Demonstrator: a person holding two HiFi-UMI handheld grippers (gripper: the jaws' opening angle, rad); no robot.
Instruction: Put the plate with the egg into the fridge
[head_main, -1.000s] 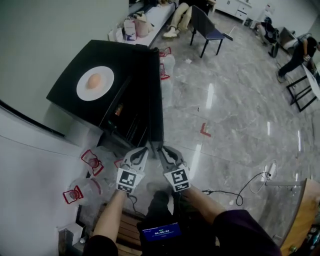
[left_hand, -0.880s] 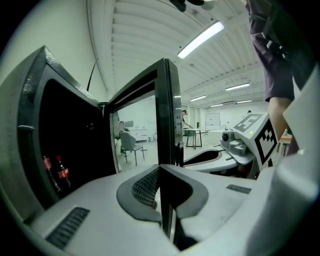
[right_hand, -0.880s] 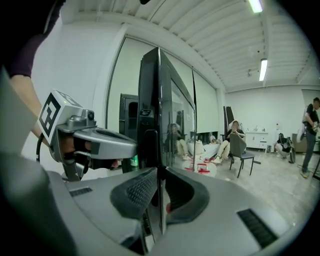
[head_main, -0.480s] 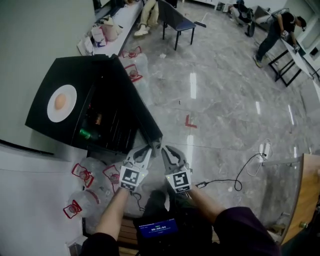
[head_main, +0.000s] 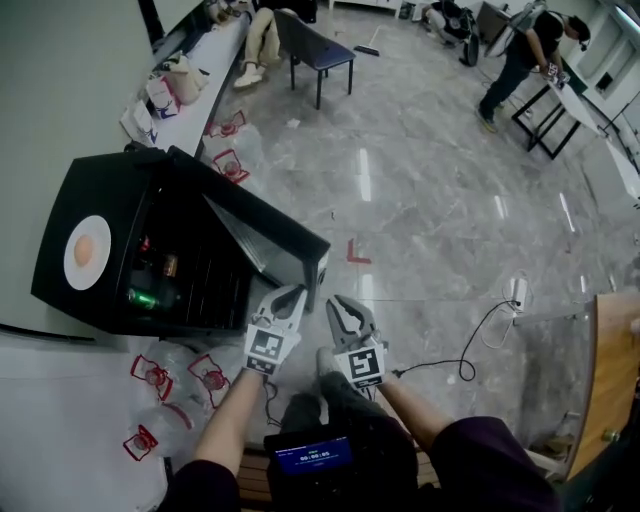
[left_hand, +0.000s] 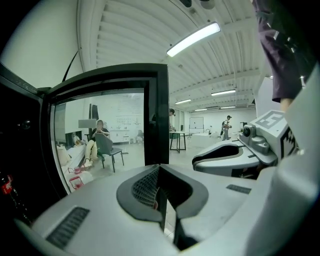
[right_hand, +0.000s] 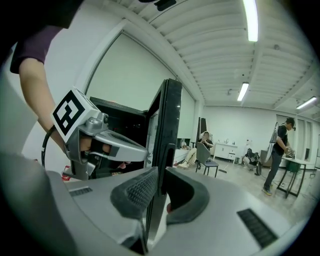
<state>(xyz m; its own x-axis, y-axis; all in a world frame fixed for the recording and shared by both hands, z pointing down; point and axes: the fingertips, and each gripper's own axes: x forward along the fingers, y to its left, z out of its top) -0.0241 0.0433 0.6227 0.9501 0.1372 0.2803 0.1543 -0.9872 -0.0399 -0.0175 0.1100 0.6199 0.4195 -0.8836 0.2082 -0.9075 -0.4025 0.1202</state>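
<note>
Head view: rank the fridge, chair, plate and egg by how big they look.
1. fridge
2. chair and plate: they look much alike in spread, and the chair stands farther off, so I leave them unranked
3. egg, on the plate

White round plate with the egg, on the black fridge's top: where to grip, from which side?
Probably the bare rim facing the open fridge door, coming in low from the front: the white round plate lies flat on the black fridge, the brown egg sits mid-plate, and a wall backs the far side.
</note>
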